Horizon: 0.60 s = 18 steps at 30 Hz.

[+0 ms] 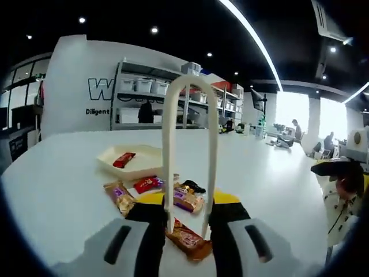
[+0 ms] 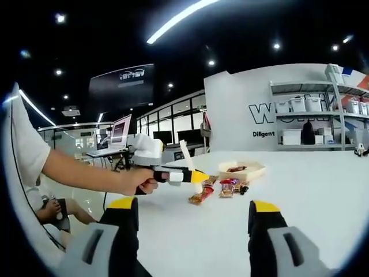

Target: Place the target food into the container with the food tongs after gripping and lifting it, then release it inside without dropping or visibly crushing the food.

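Left gripper (image 1: 187, 231): jaws closed on the cream tongs (image 1: 189, 150), which rise straight up the left gripper view, tips down near the table.
Tongs tips: they straddle an orange-brown snack pack (image 1: 189, 239) lying on the table; whether they squeeze it, I cannot tell.
Tray (image 1: 130, 167): shallow and cream (well behind the tongs), one red pack (image 1: 123, 160) already lying inside.
Loose packs: a gold one (image 1: 119, 197) to the left, a red one (image 1: 147, 184) just in front of the tray, a purple-and-gold one (image 1: 188, 199) behind the tongs, a dark one (image 1: 193, 186) beside it.
Table (image 1: 63, 202): white, broad, everything sits on it.
Right gripper (image 2: 193, 222): jaws spread wide, nothing between them, hovering over the table away from the food.
From the right gripper view: a hand (image 2: 140, 180) holds the left gripper out toward the pack cluster, tongs sticking up from its nose.
Background: shelves with white bins (image 1: 144, 86) against a white wall, a few people off to the side.
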Motion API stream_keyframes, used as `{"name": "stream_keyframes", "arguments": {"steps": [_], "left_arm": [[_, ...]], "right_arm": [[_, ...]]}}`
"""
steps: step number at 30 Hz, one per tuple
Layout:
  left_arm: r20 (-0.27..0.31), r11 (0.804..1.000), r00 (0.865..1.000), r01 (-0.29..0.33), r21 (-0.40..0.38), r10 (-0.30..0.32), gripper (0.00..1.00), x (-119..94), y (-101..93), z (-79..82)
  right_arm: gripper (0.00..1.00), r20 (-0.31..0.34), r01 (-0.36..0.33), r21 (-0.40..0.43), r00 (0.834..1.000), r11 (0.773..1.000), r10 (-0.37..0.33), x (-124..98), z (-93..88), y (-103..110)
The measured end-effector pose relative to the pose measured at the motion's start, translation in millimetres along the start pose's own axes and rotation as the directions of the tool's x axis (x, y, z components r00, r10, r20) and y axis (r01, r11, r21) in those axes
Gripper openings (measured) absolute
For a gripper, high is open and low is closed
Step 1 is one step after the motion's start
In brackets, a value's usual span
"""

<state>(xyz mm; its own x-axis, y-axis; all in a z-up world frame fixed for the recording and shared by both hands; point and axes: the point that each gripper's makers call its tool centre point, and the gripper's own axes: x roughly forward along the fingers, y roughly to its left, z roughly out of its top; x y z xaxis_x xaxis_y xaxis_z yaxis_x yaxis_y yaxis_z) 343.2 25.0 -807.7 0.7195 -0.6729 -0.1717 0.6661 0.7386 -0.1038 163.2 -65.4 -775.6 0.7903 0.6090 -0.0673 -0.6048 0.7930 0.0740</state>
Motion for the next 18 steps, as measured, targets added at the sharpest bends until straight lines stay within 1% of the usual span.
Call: {"name": "stream_keyframes", "arguments": {"steps": [1,3,4,5,6,7,9,12,14,15,17,18], "left_arm": [[-0.002,1.0,1.0,-0.01,-0.005,0.01,0.27,0.6,-4.1,-1.0],[0.002,1.0,1.0,-0.013,0.015,0.013,0.27,2.4,-14.0,-1.6],[0.003,1.0,1.0,-0.014,0.02,0.014,0.27,2.8,-15.5,-1.8],[0.002,0.998,1.0,-0.012,0.059,0.012,0.27,3.9,-18.7,-2.7],[-0.007,0.996,1.0,0.003,0.084,-0.002,0.27,5.5,-22.8,-5.5],[-0.014,0.996,1.0,0.012,0.086,-0.011,0.27,5.7,-25.8,-7.7],[-0.01,0.998,0.999,0.039,0.053,-0.038,0.27,4.5,-32.3,-8.7],[-0.026,0.997,0.998,0.066,0.051,-0.065,0.27,2.3,-38.3,-12.6],[-0.026,0.996,0.997,0.071,0.057,-0.07,0.27,-0.6,-39.6,-14.4],[-0.043,0.997,0.996,0.078,0.029,-0.077,0.27,-2.2,-39.2,-18.4],[-0.035,0.997,0.997,0.076,0.022,-0.075,0.27,-4.6,-36.9,-18.7],[-0.034,0.997,0.996,0.079,-0.001,-0.079,0.27,-8.0,-36.1,-18.4]], "right_arm": [[0.75,-0.002,0.004,-0.001,1.0,1.0,-0.004,-1.4,-0.7,-1.1],[0.75,-0.004,0.009,-0.003,1.0,1.0,-0.009,-3.9,-1.8,-3.6],[0.75,-0.004,0.01,-0.003,1.0,1.0,-0.01,-4.3,-1.9,-4.1],[0.75,-0.005,0.012,-0.001,1.0,1.0,-0.012,-5.8,-2.0,-4.8],[0.75,-0.001,0.011,-0.001,1.0,1.0,-0.011,-7.9,-1.2,-4.8],[0.75,0.001,0.011,0.0,1.0,1.0,-0.011,-9.1,-0.6,-4.9],[0.75,0.006,0.01,0.003,1.0,1.0,-0.01,-10.9,0.2,-5.3],[0.75,0.004,0.01,0.007,1.0,1.0,-0.01,-12.0,-1.3,-5.9],[0.74,0.005,0.005,0.009,1.0,1.0,-0.005,-12.9,-1.3,-5.0],[0.73,0.009,0.007,0.011,1.0,1.0,-0.007,-13.2,-0.6,-5.2],[0.73,0.009,0.006,0.013,1.0,1.0,-0.006,-13.4,-0.4,-5.1],[0.73,0.011,0.004,0.013,1.0,1.0,-0.004,-13.7,0.2,-4.9]]}}
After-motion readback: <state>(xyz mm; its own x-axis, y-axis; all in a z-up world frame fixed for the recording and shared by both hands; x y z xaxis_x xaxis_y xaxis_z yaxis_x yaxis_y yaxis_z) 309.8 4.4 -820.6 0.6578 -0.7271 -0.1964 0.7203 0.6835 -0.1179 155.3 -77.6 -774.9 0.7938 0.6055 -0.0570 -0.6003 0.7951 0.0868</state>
